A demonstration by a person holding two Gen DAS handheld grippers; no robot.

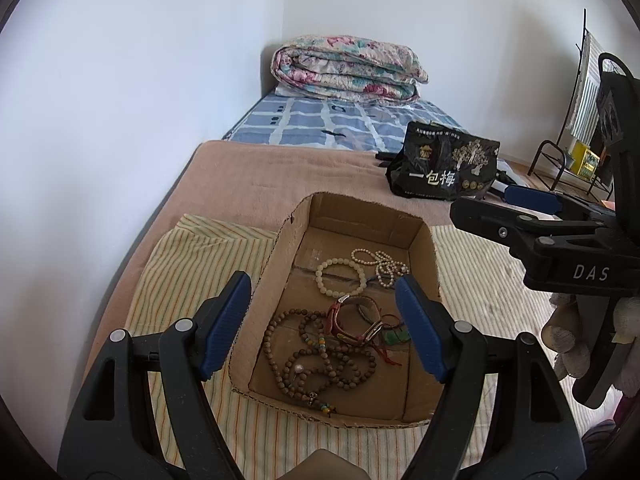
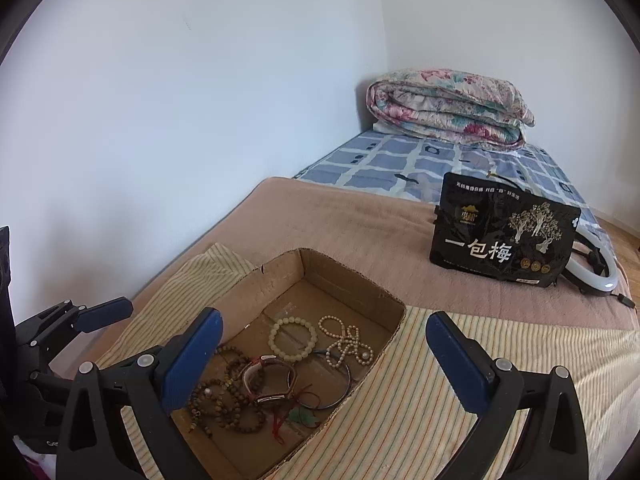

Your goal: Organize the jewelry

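Both grippers, left gripper (image 1: 322, 322) and right gripper (image 2: 324, 354), hung with jaws wide apart over the cardboard box (image 1: 264, 280) on the striped cloth (image 1: 188, 256), folded quilt (image 1: 344, 68) at upper centre against white walls.

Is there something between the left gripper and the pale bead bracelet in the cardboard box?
Nothing visible blocks it. The left gripper is open above the cardboard box, which has no lid. The pale bead bracelet lies uncovered on the box floor; the watch and brown bead strand lie nearer the gripper, not over the bracelet.
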